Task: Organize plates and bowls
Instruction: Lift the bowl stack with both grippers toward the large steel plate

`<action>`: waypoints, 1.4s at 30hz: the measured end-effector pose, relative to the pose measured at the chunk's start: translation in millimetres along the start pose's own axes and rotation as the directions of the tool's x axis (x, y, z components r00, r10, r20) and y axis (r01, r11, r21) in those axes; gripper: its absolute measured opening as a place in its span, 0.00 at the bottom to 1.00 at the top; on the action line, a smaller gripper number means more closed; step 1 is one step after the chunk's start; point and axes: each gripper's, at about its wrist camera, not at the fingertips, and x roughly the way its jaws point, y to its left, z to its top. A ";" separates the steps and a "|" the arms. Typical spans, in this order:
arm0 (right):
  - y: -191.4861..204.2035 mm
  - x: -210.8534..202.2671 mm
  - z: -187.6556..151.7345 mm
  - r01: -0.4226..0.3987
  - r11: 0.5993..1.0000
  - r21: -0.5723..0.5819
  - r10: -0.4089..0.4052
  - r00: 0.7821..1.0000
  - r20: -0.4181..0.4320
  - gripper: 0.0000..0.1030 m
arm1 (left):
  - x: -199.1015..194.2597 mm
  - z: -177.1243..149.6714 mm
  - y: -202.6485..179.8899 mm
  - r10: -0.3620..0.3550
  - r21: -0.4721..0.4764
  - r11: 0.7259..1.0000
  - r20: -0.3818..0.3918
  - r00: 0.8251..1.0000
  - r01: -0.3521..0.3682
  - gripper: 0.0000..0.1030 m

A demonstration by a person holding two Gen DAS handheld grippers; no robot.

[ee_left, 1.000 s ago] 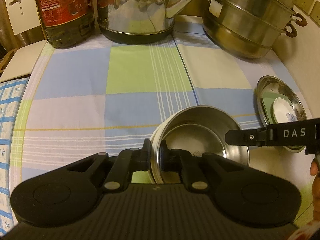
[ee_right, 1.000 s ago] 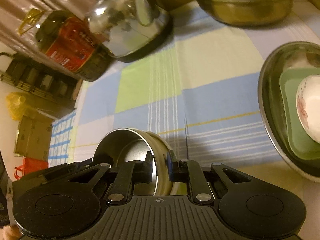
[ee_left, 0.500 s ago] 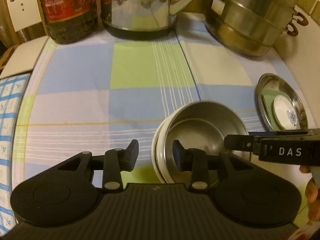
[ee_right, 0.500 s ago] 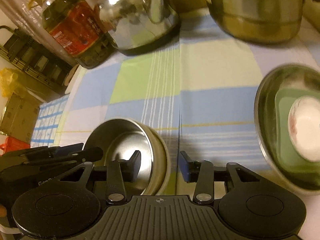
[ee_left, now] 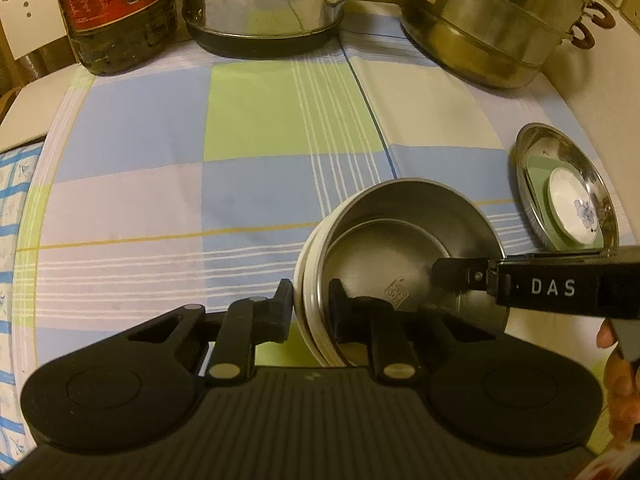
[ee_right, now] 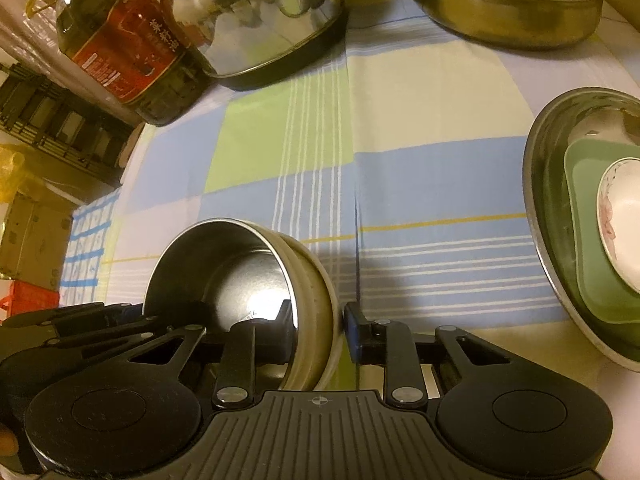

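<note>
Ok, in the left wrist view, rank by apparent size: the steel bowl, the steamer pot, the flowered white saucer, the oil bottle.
1. steamer pot, cropped at the top
2. steel bowl, though nearness inflates it
3. oil bottle, cropped, so its rank is unsure
4. flowered white saucer

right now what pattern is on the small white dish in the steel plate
A blue flower on the small white dish, clearest in the left wrist view.

My own claw body hides the near rim of the bowl (ee_left: 400, 240). Behind it, the top edge cuts off the oil bottle (ee_left: 116, 12), kettle (ee_left: 264, 0) and steamer pot (ee_left: 492, 20). Right of the bowl, the stamp (ee_left: 396, 294) on its floor is too small to read.
</note>
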 end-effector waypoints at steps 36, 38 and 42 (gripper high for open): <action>0.6 -35.5 -48.8 0.072 0.997 -0.038 -0.075 0.992 -0.099 0.24 | -24.6 -54.6 -31.1 -0.039 0.051 0.998 -0.063 0.997 0.042 0.16; 4.4 -35.6 -53.2 0.087 0.995 -0.057 -0.091 0.993 -0.071 0.24 | -25.9 -56.1 -30.1 -0.043 0.044 0.998 -0.060 0.997 0.045 0.16; 9.0 -39.3 -63.4 0.128 0.989 -0.069 -0.130 0.991 -0.022 0.24 | -27.6 -59.1 -33.3 -0.047 0.049 0.998 -0.053 0.997 0.050 0.20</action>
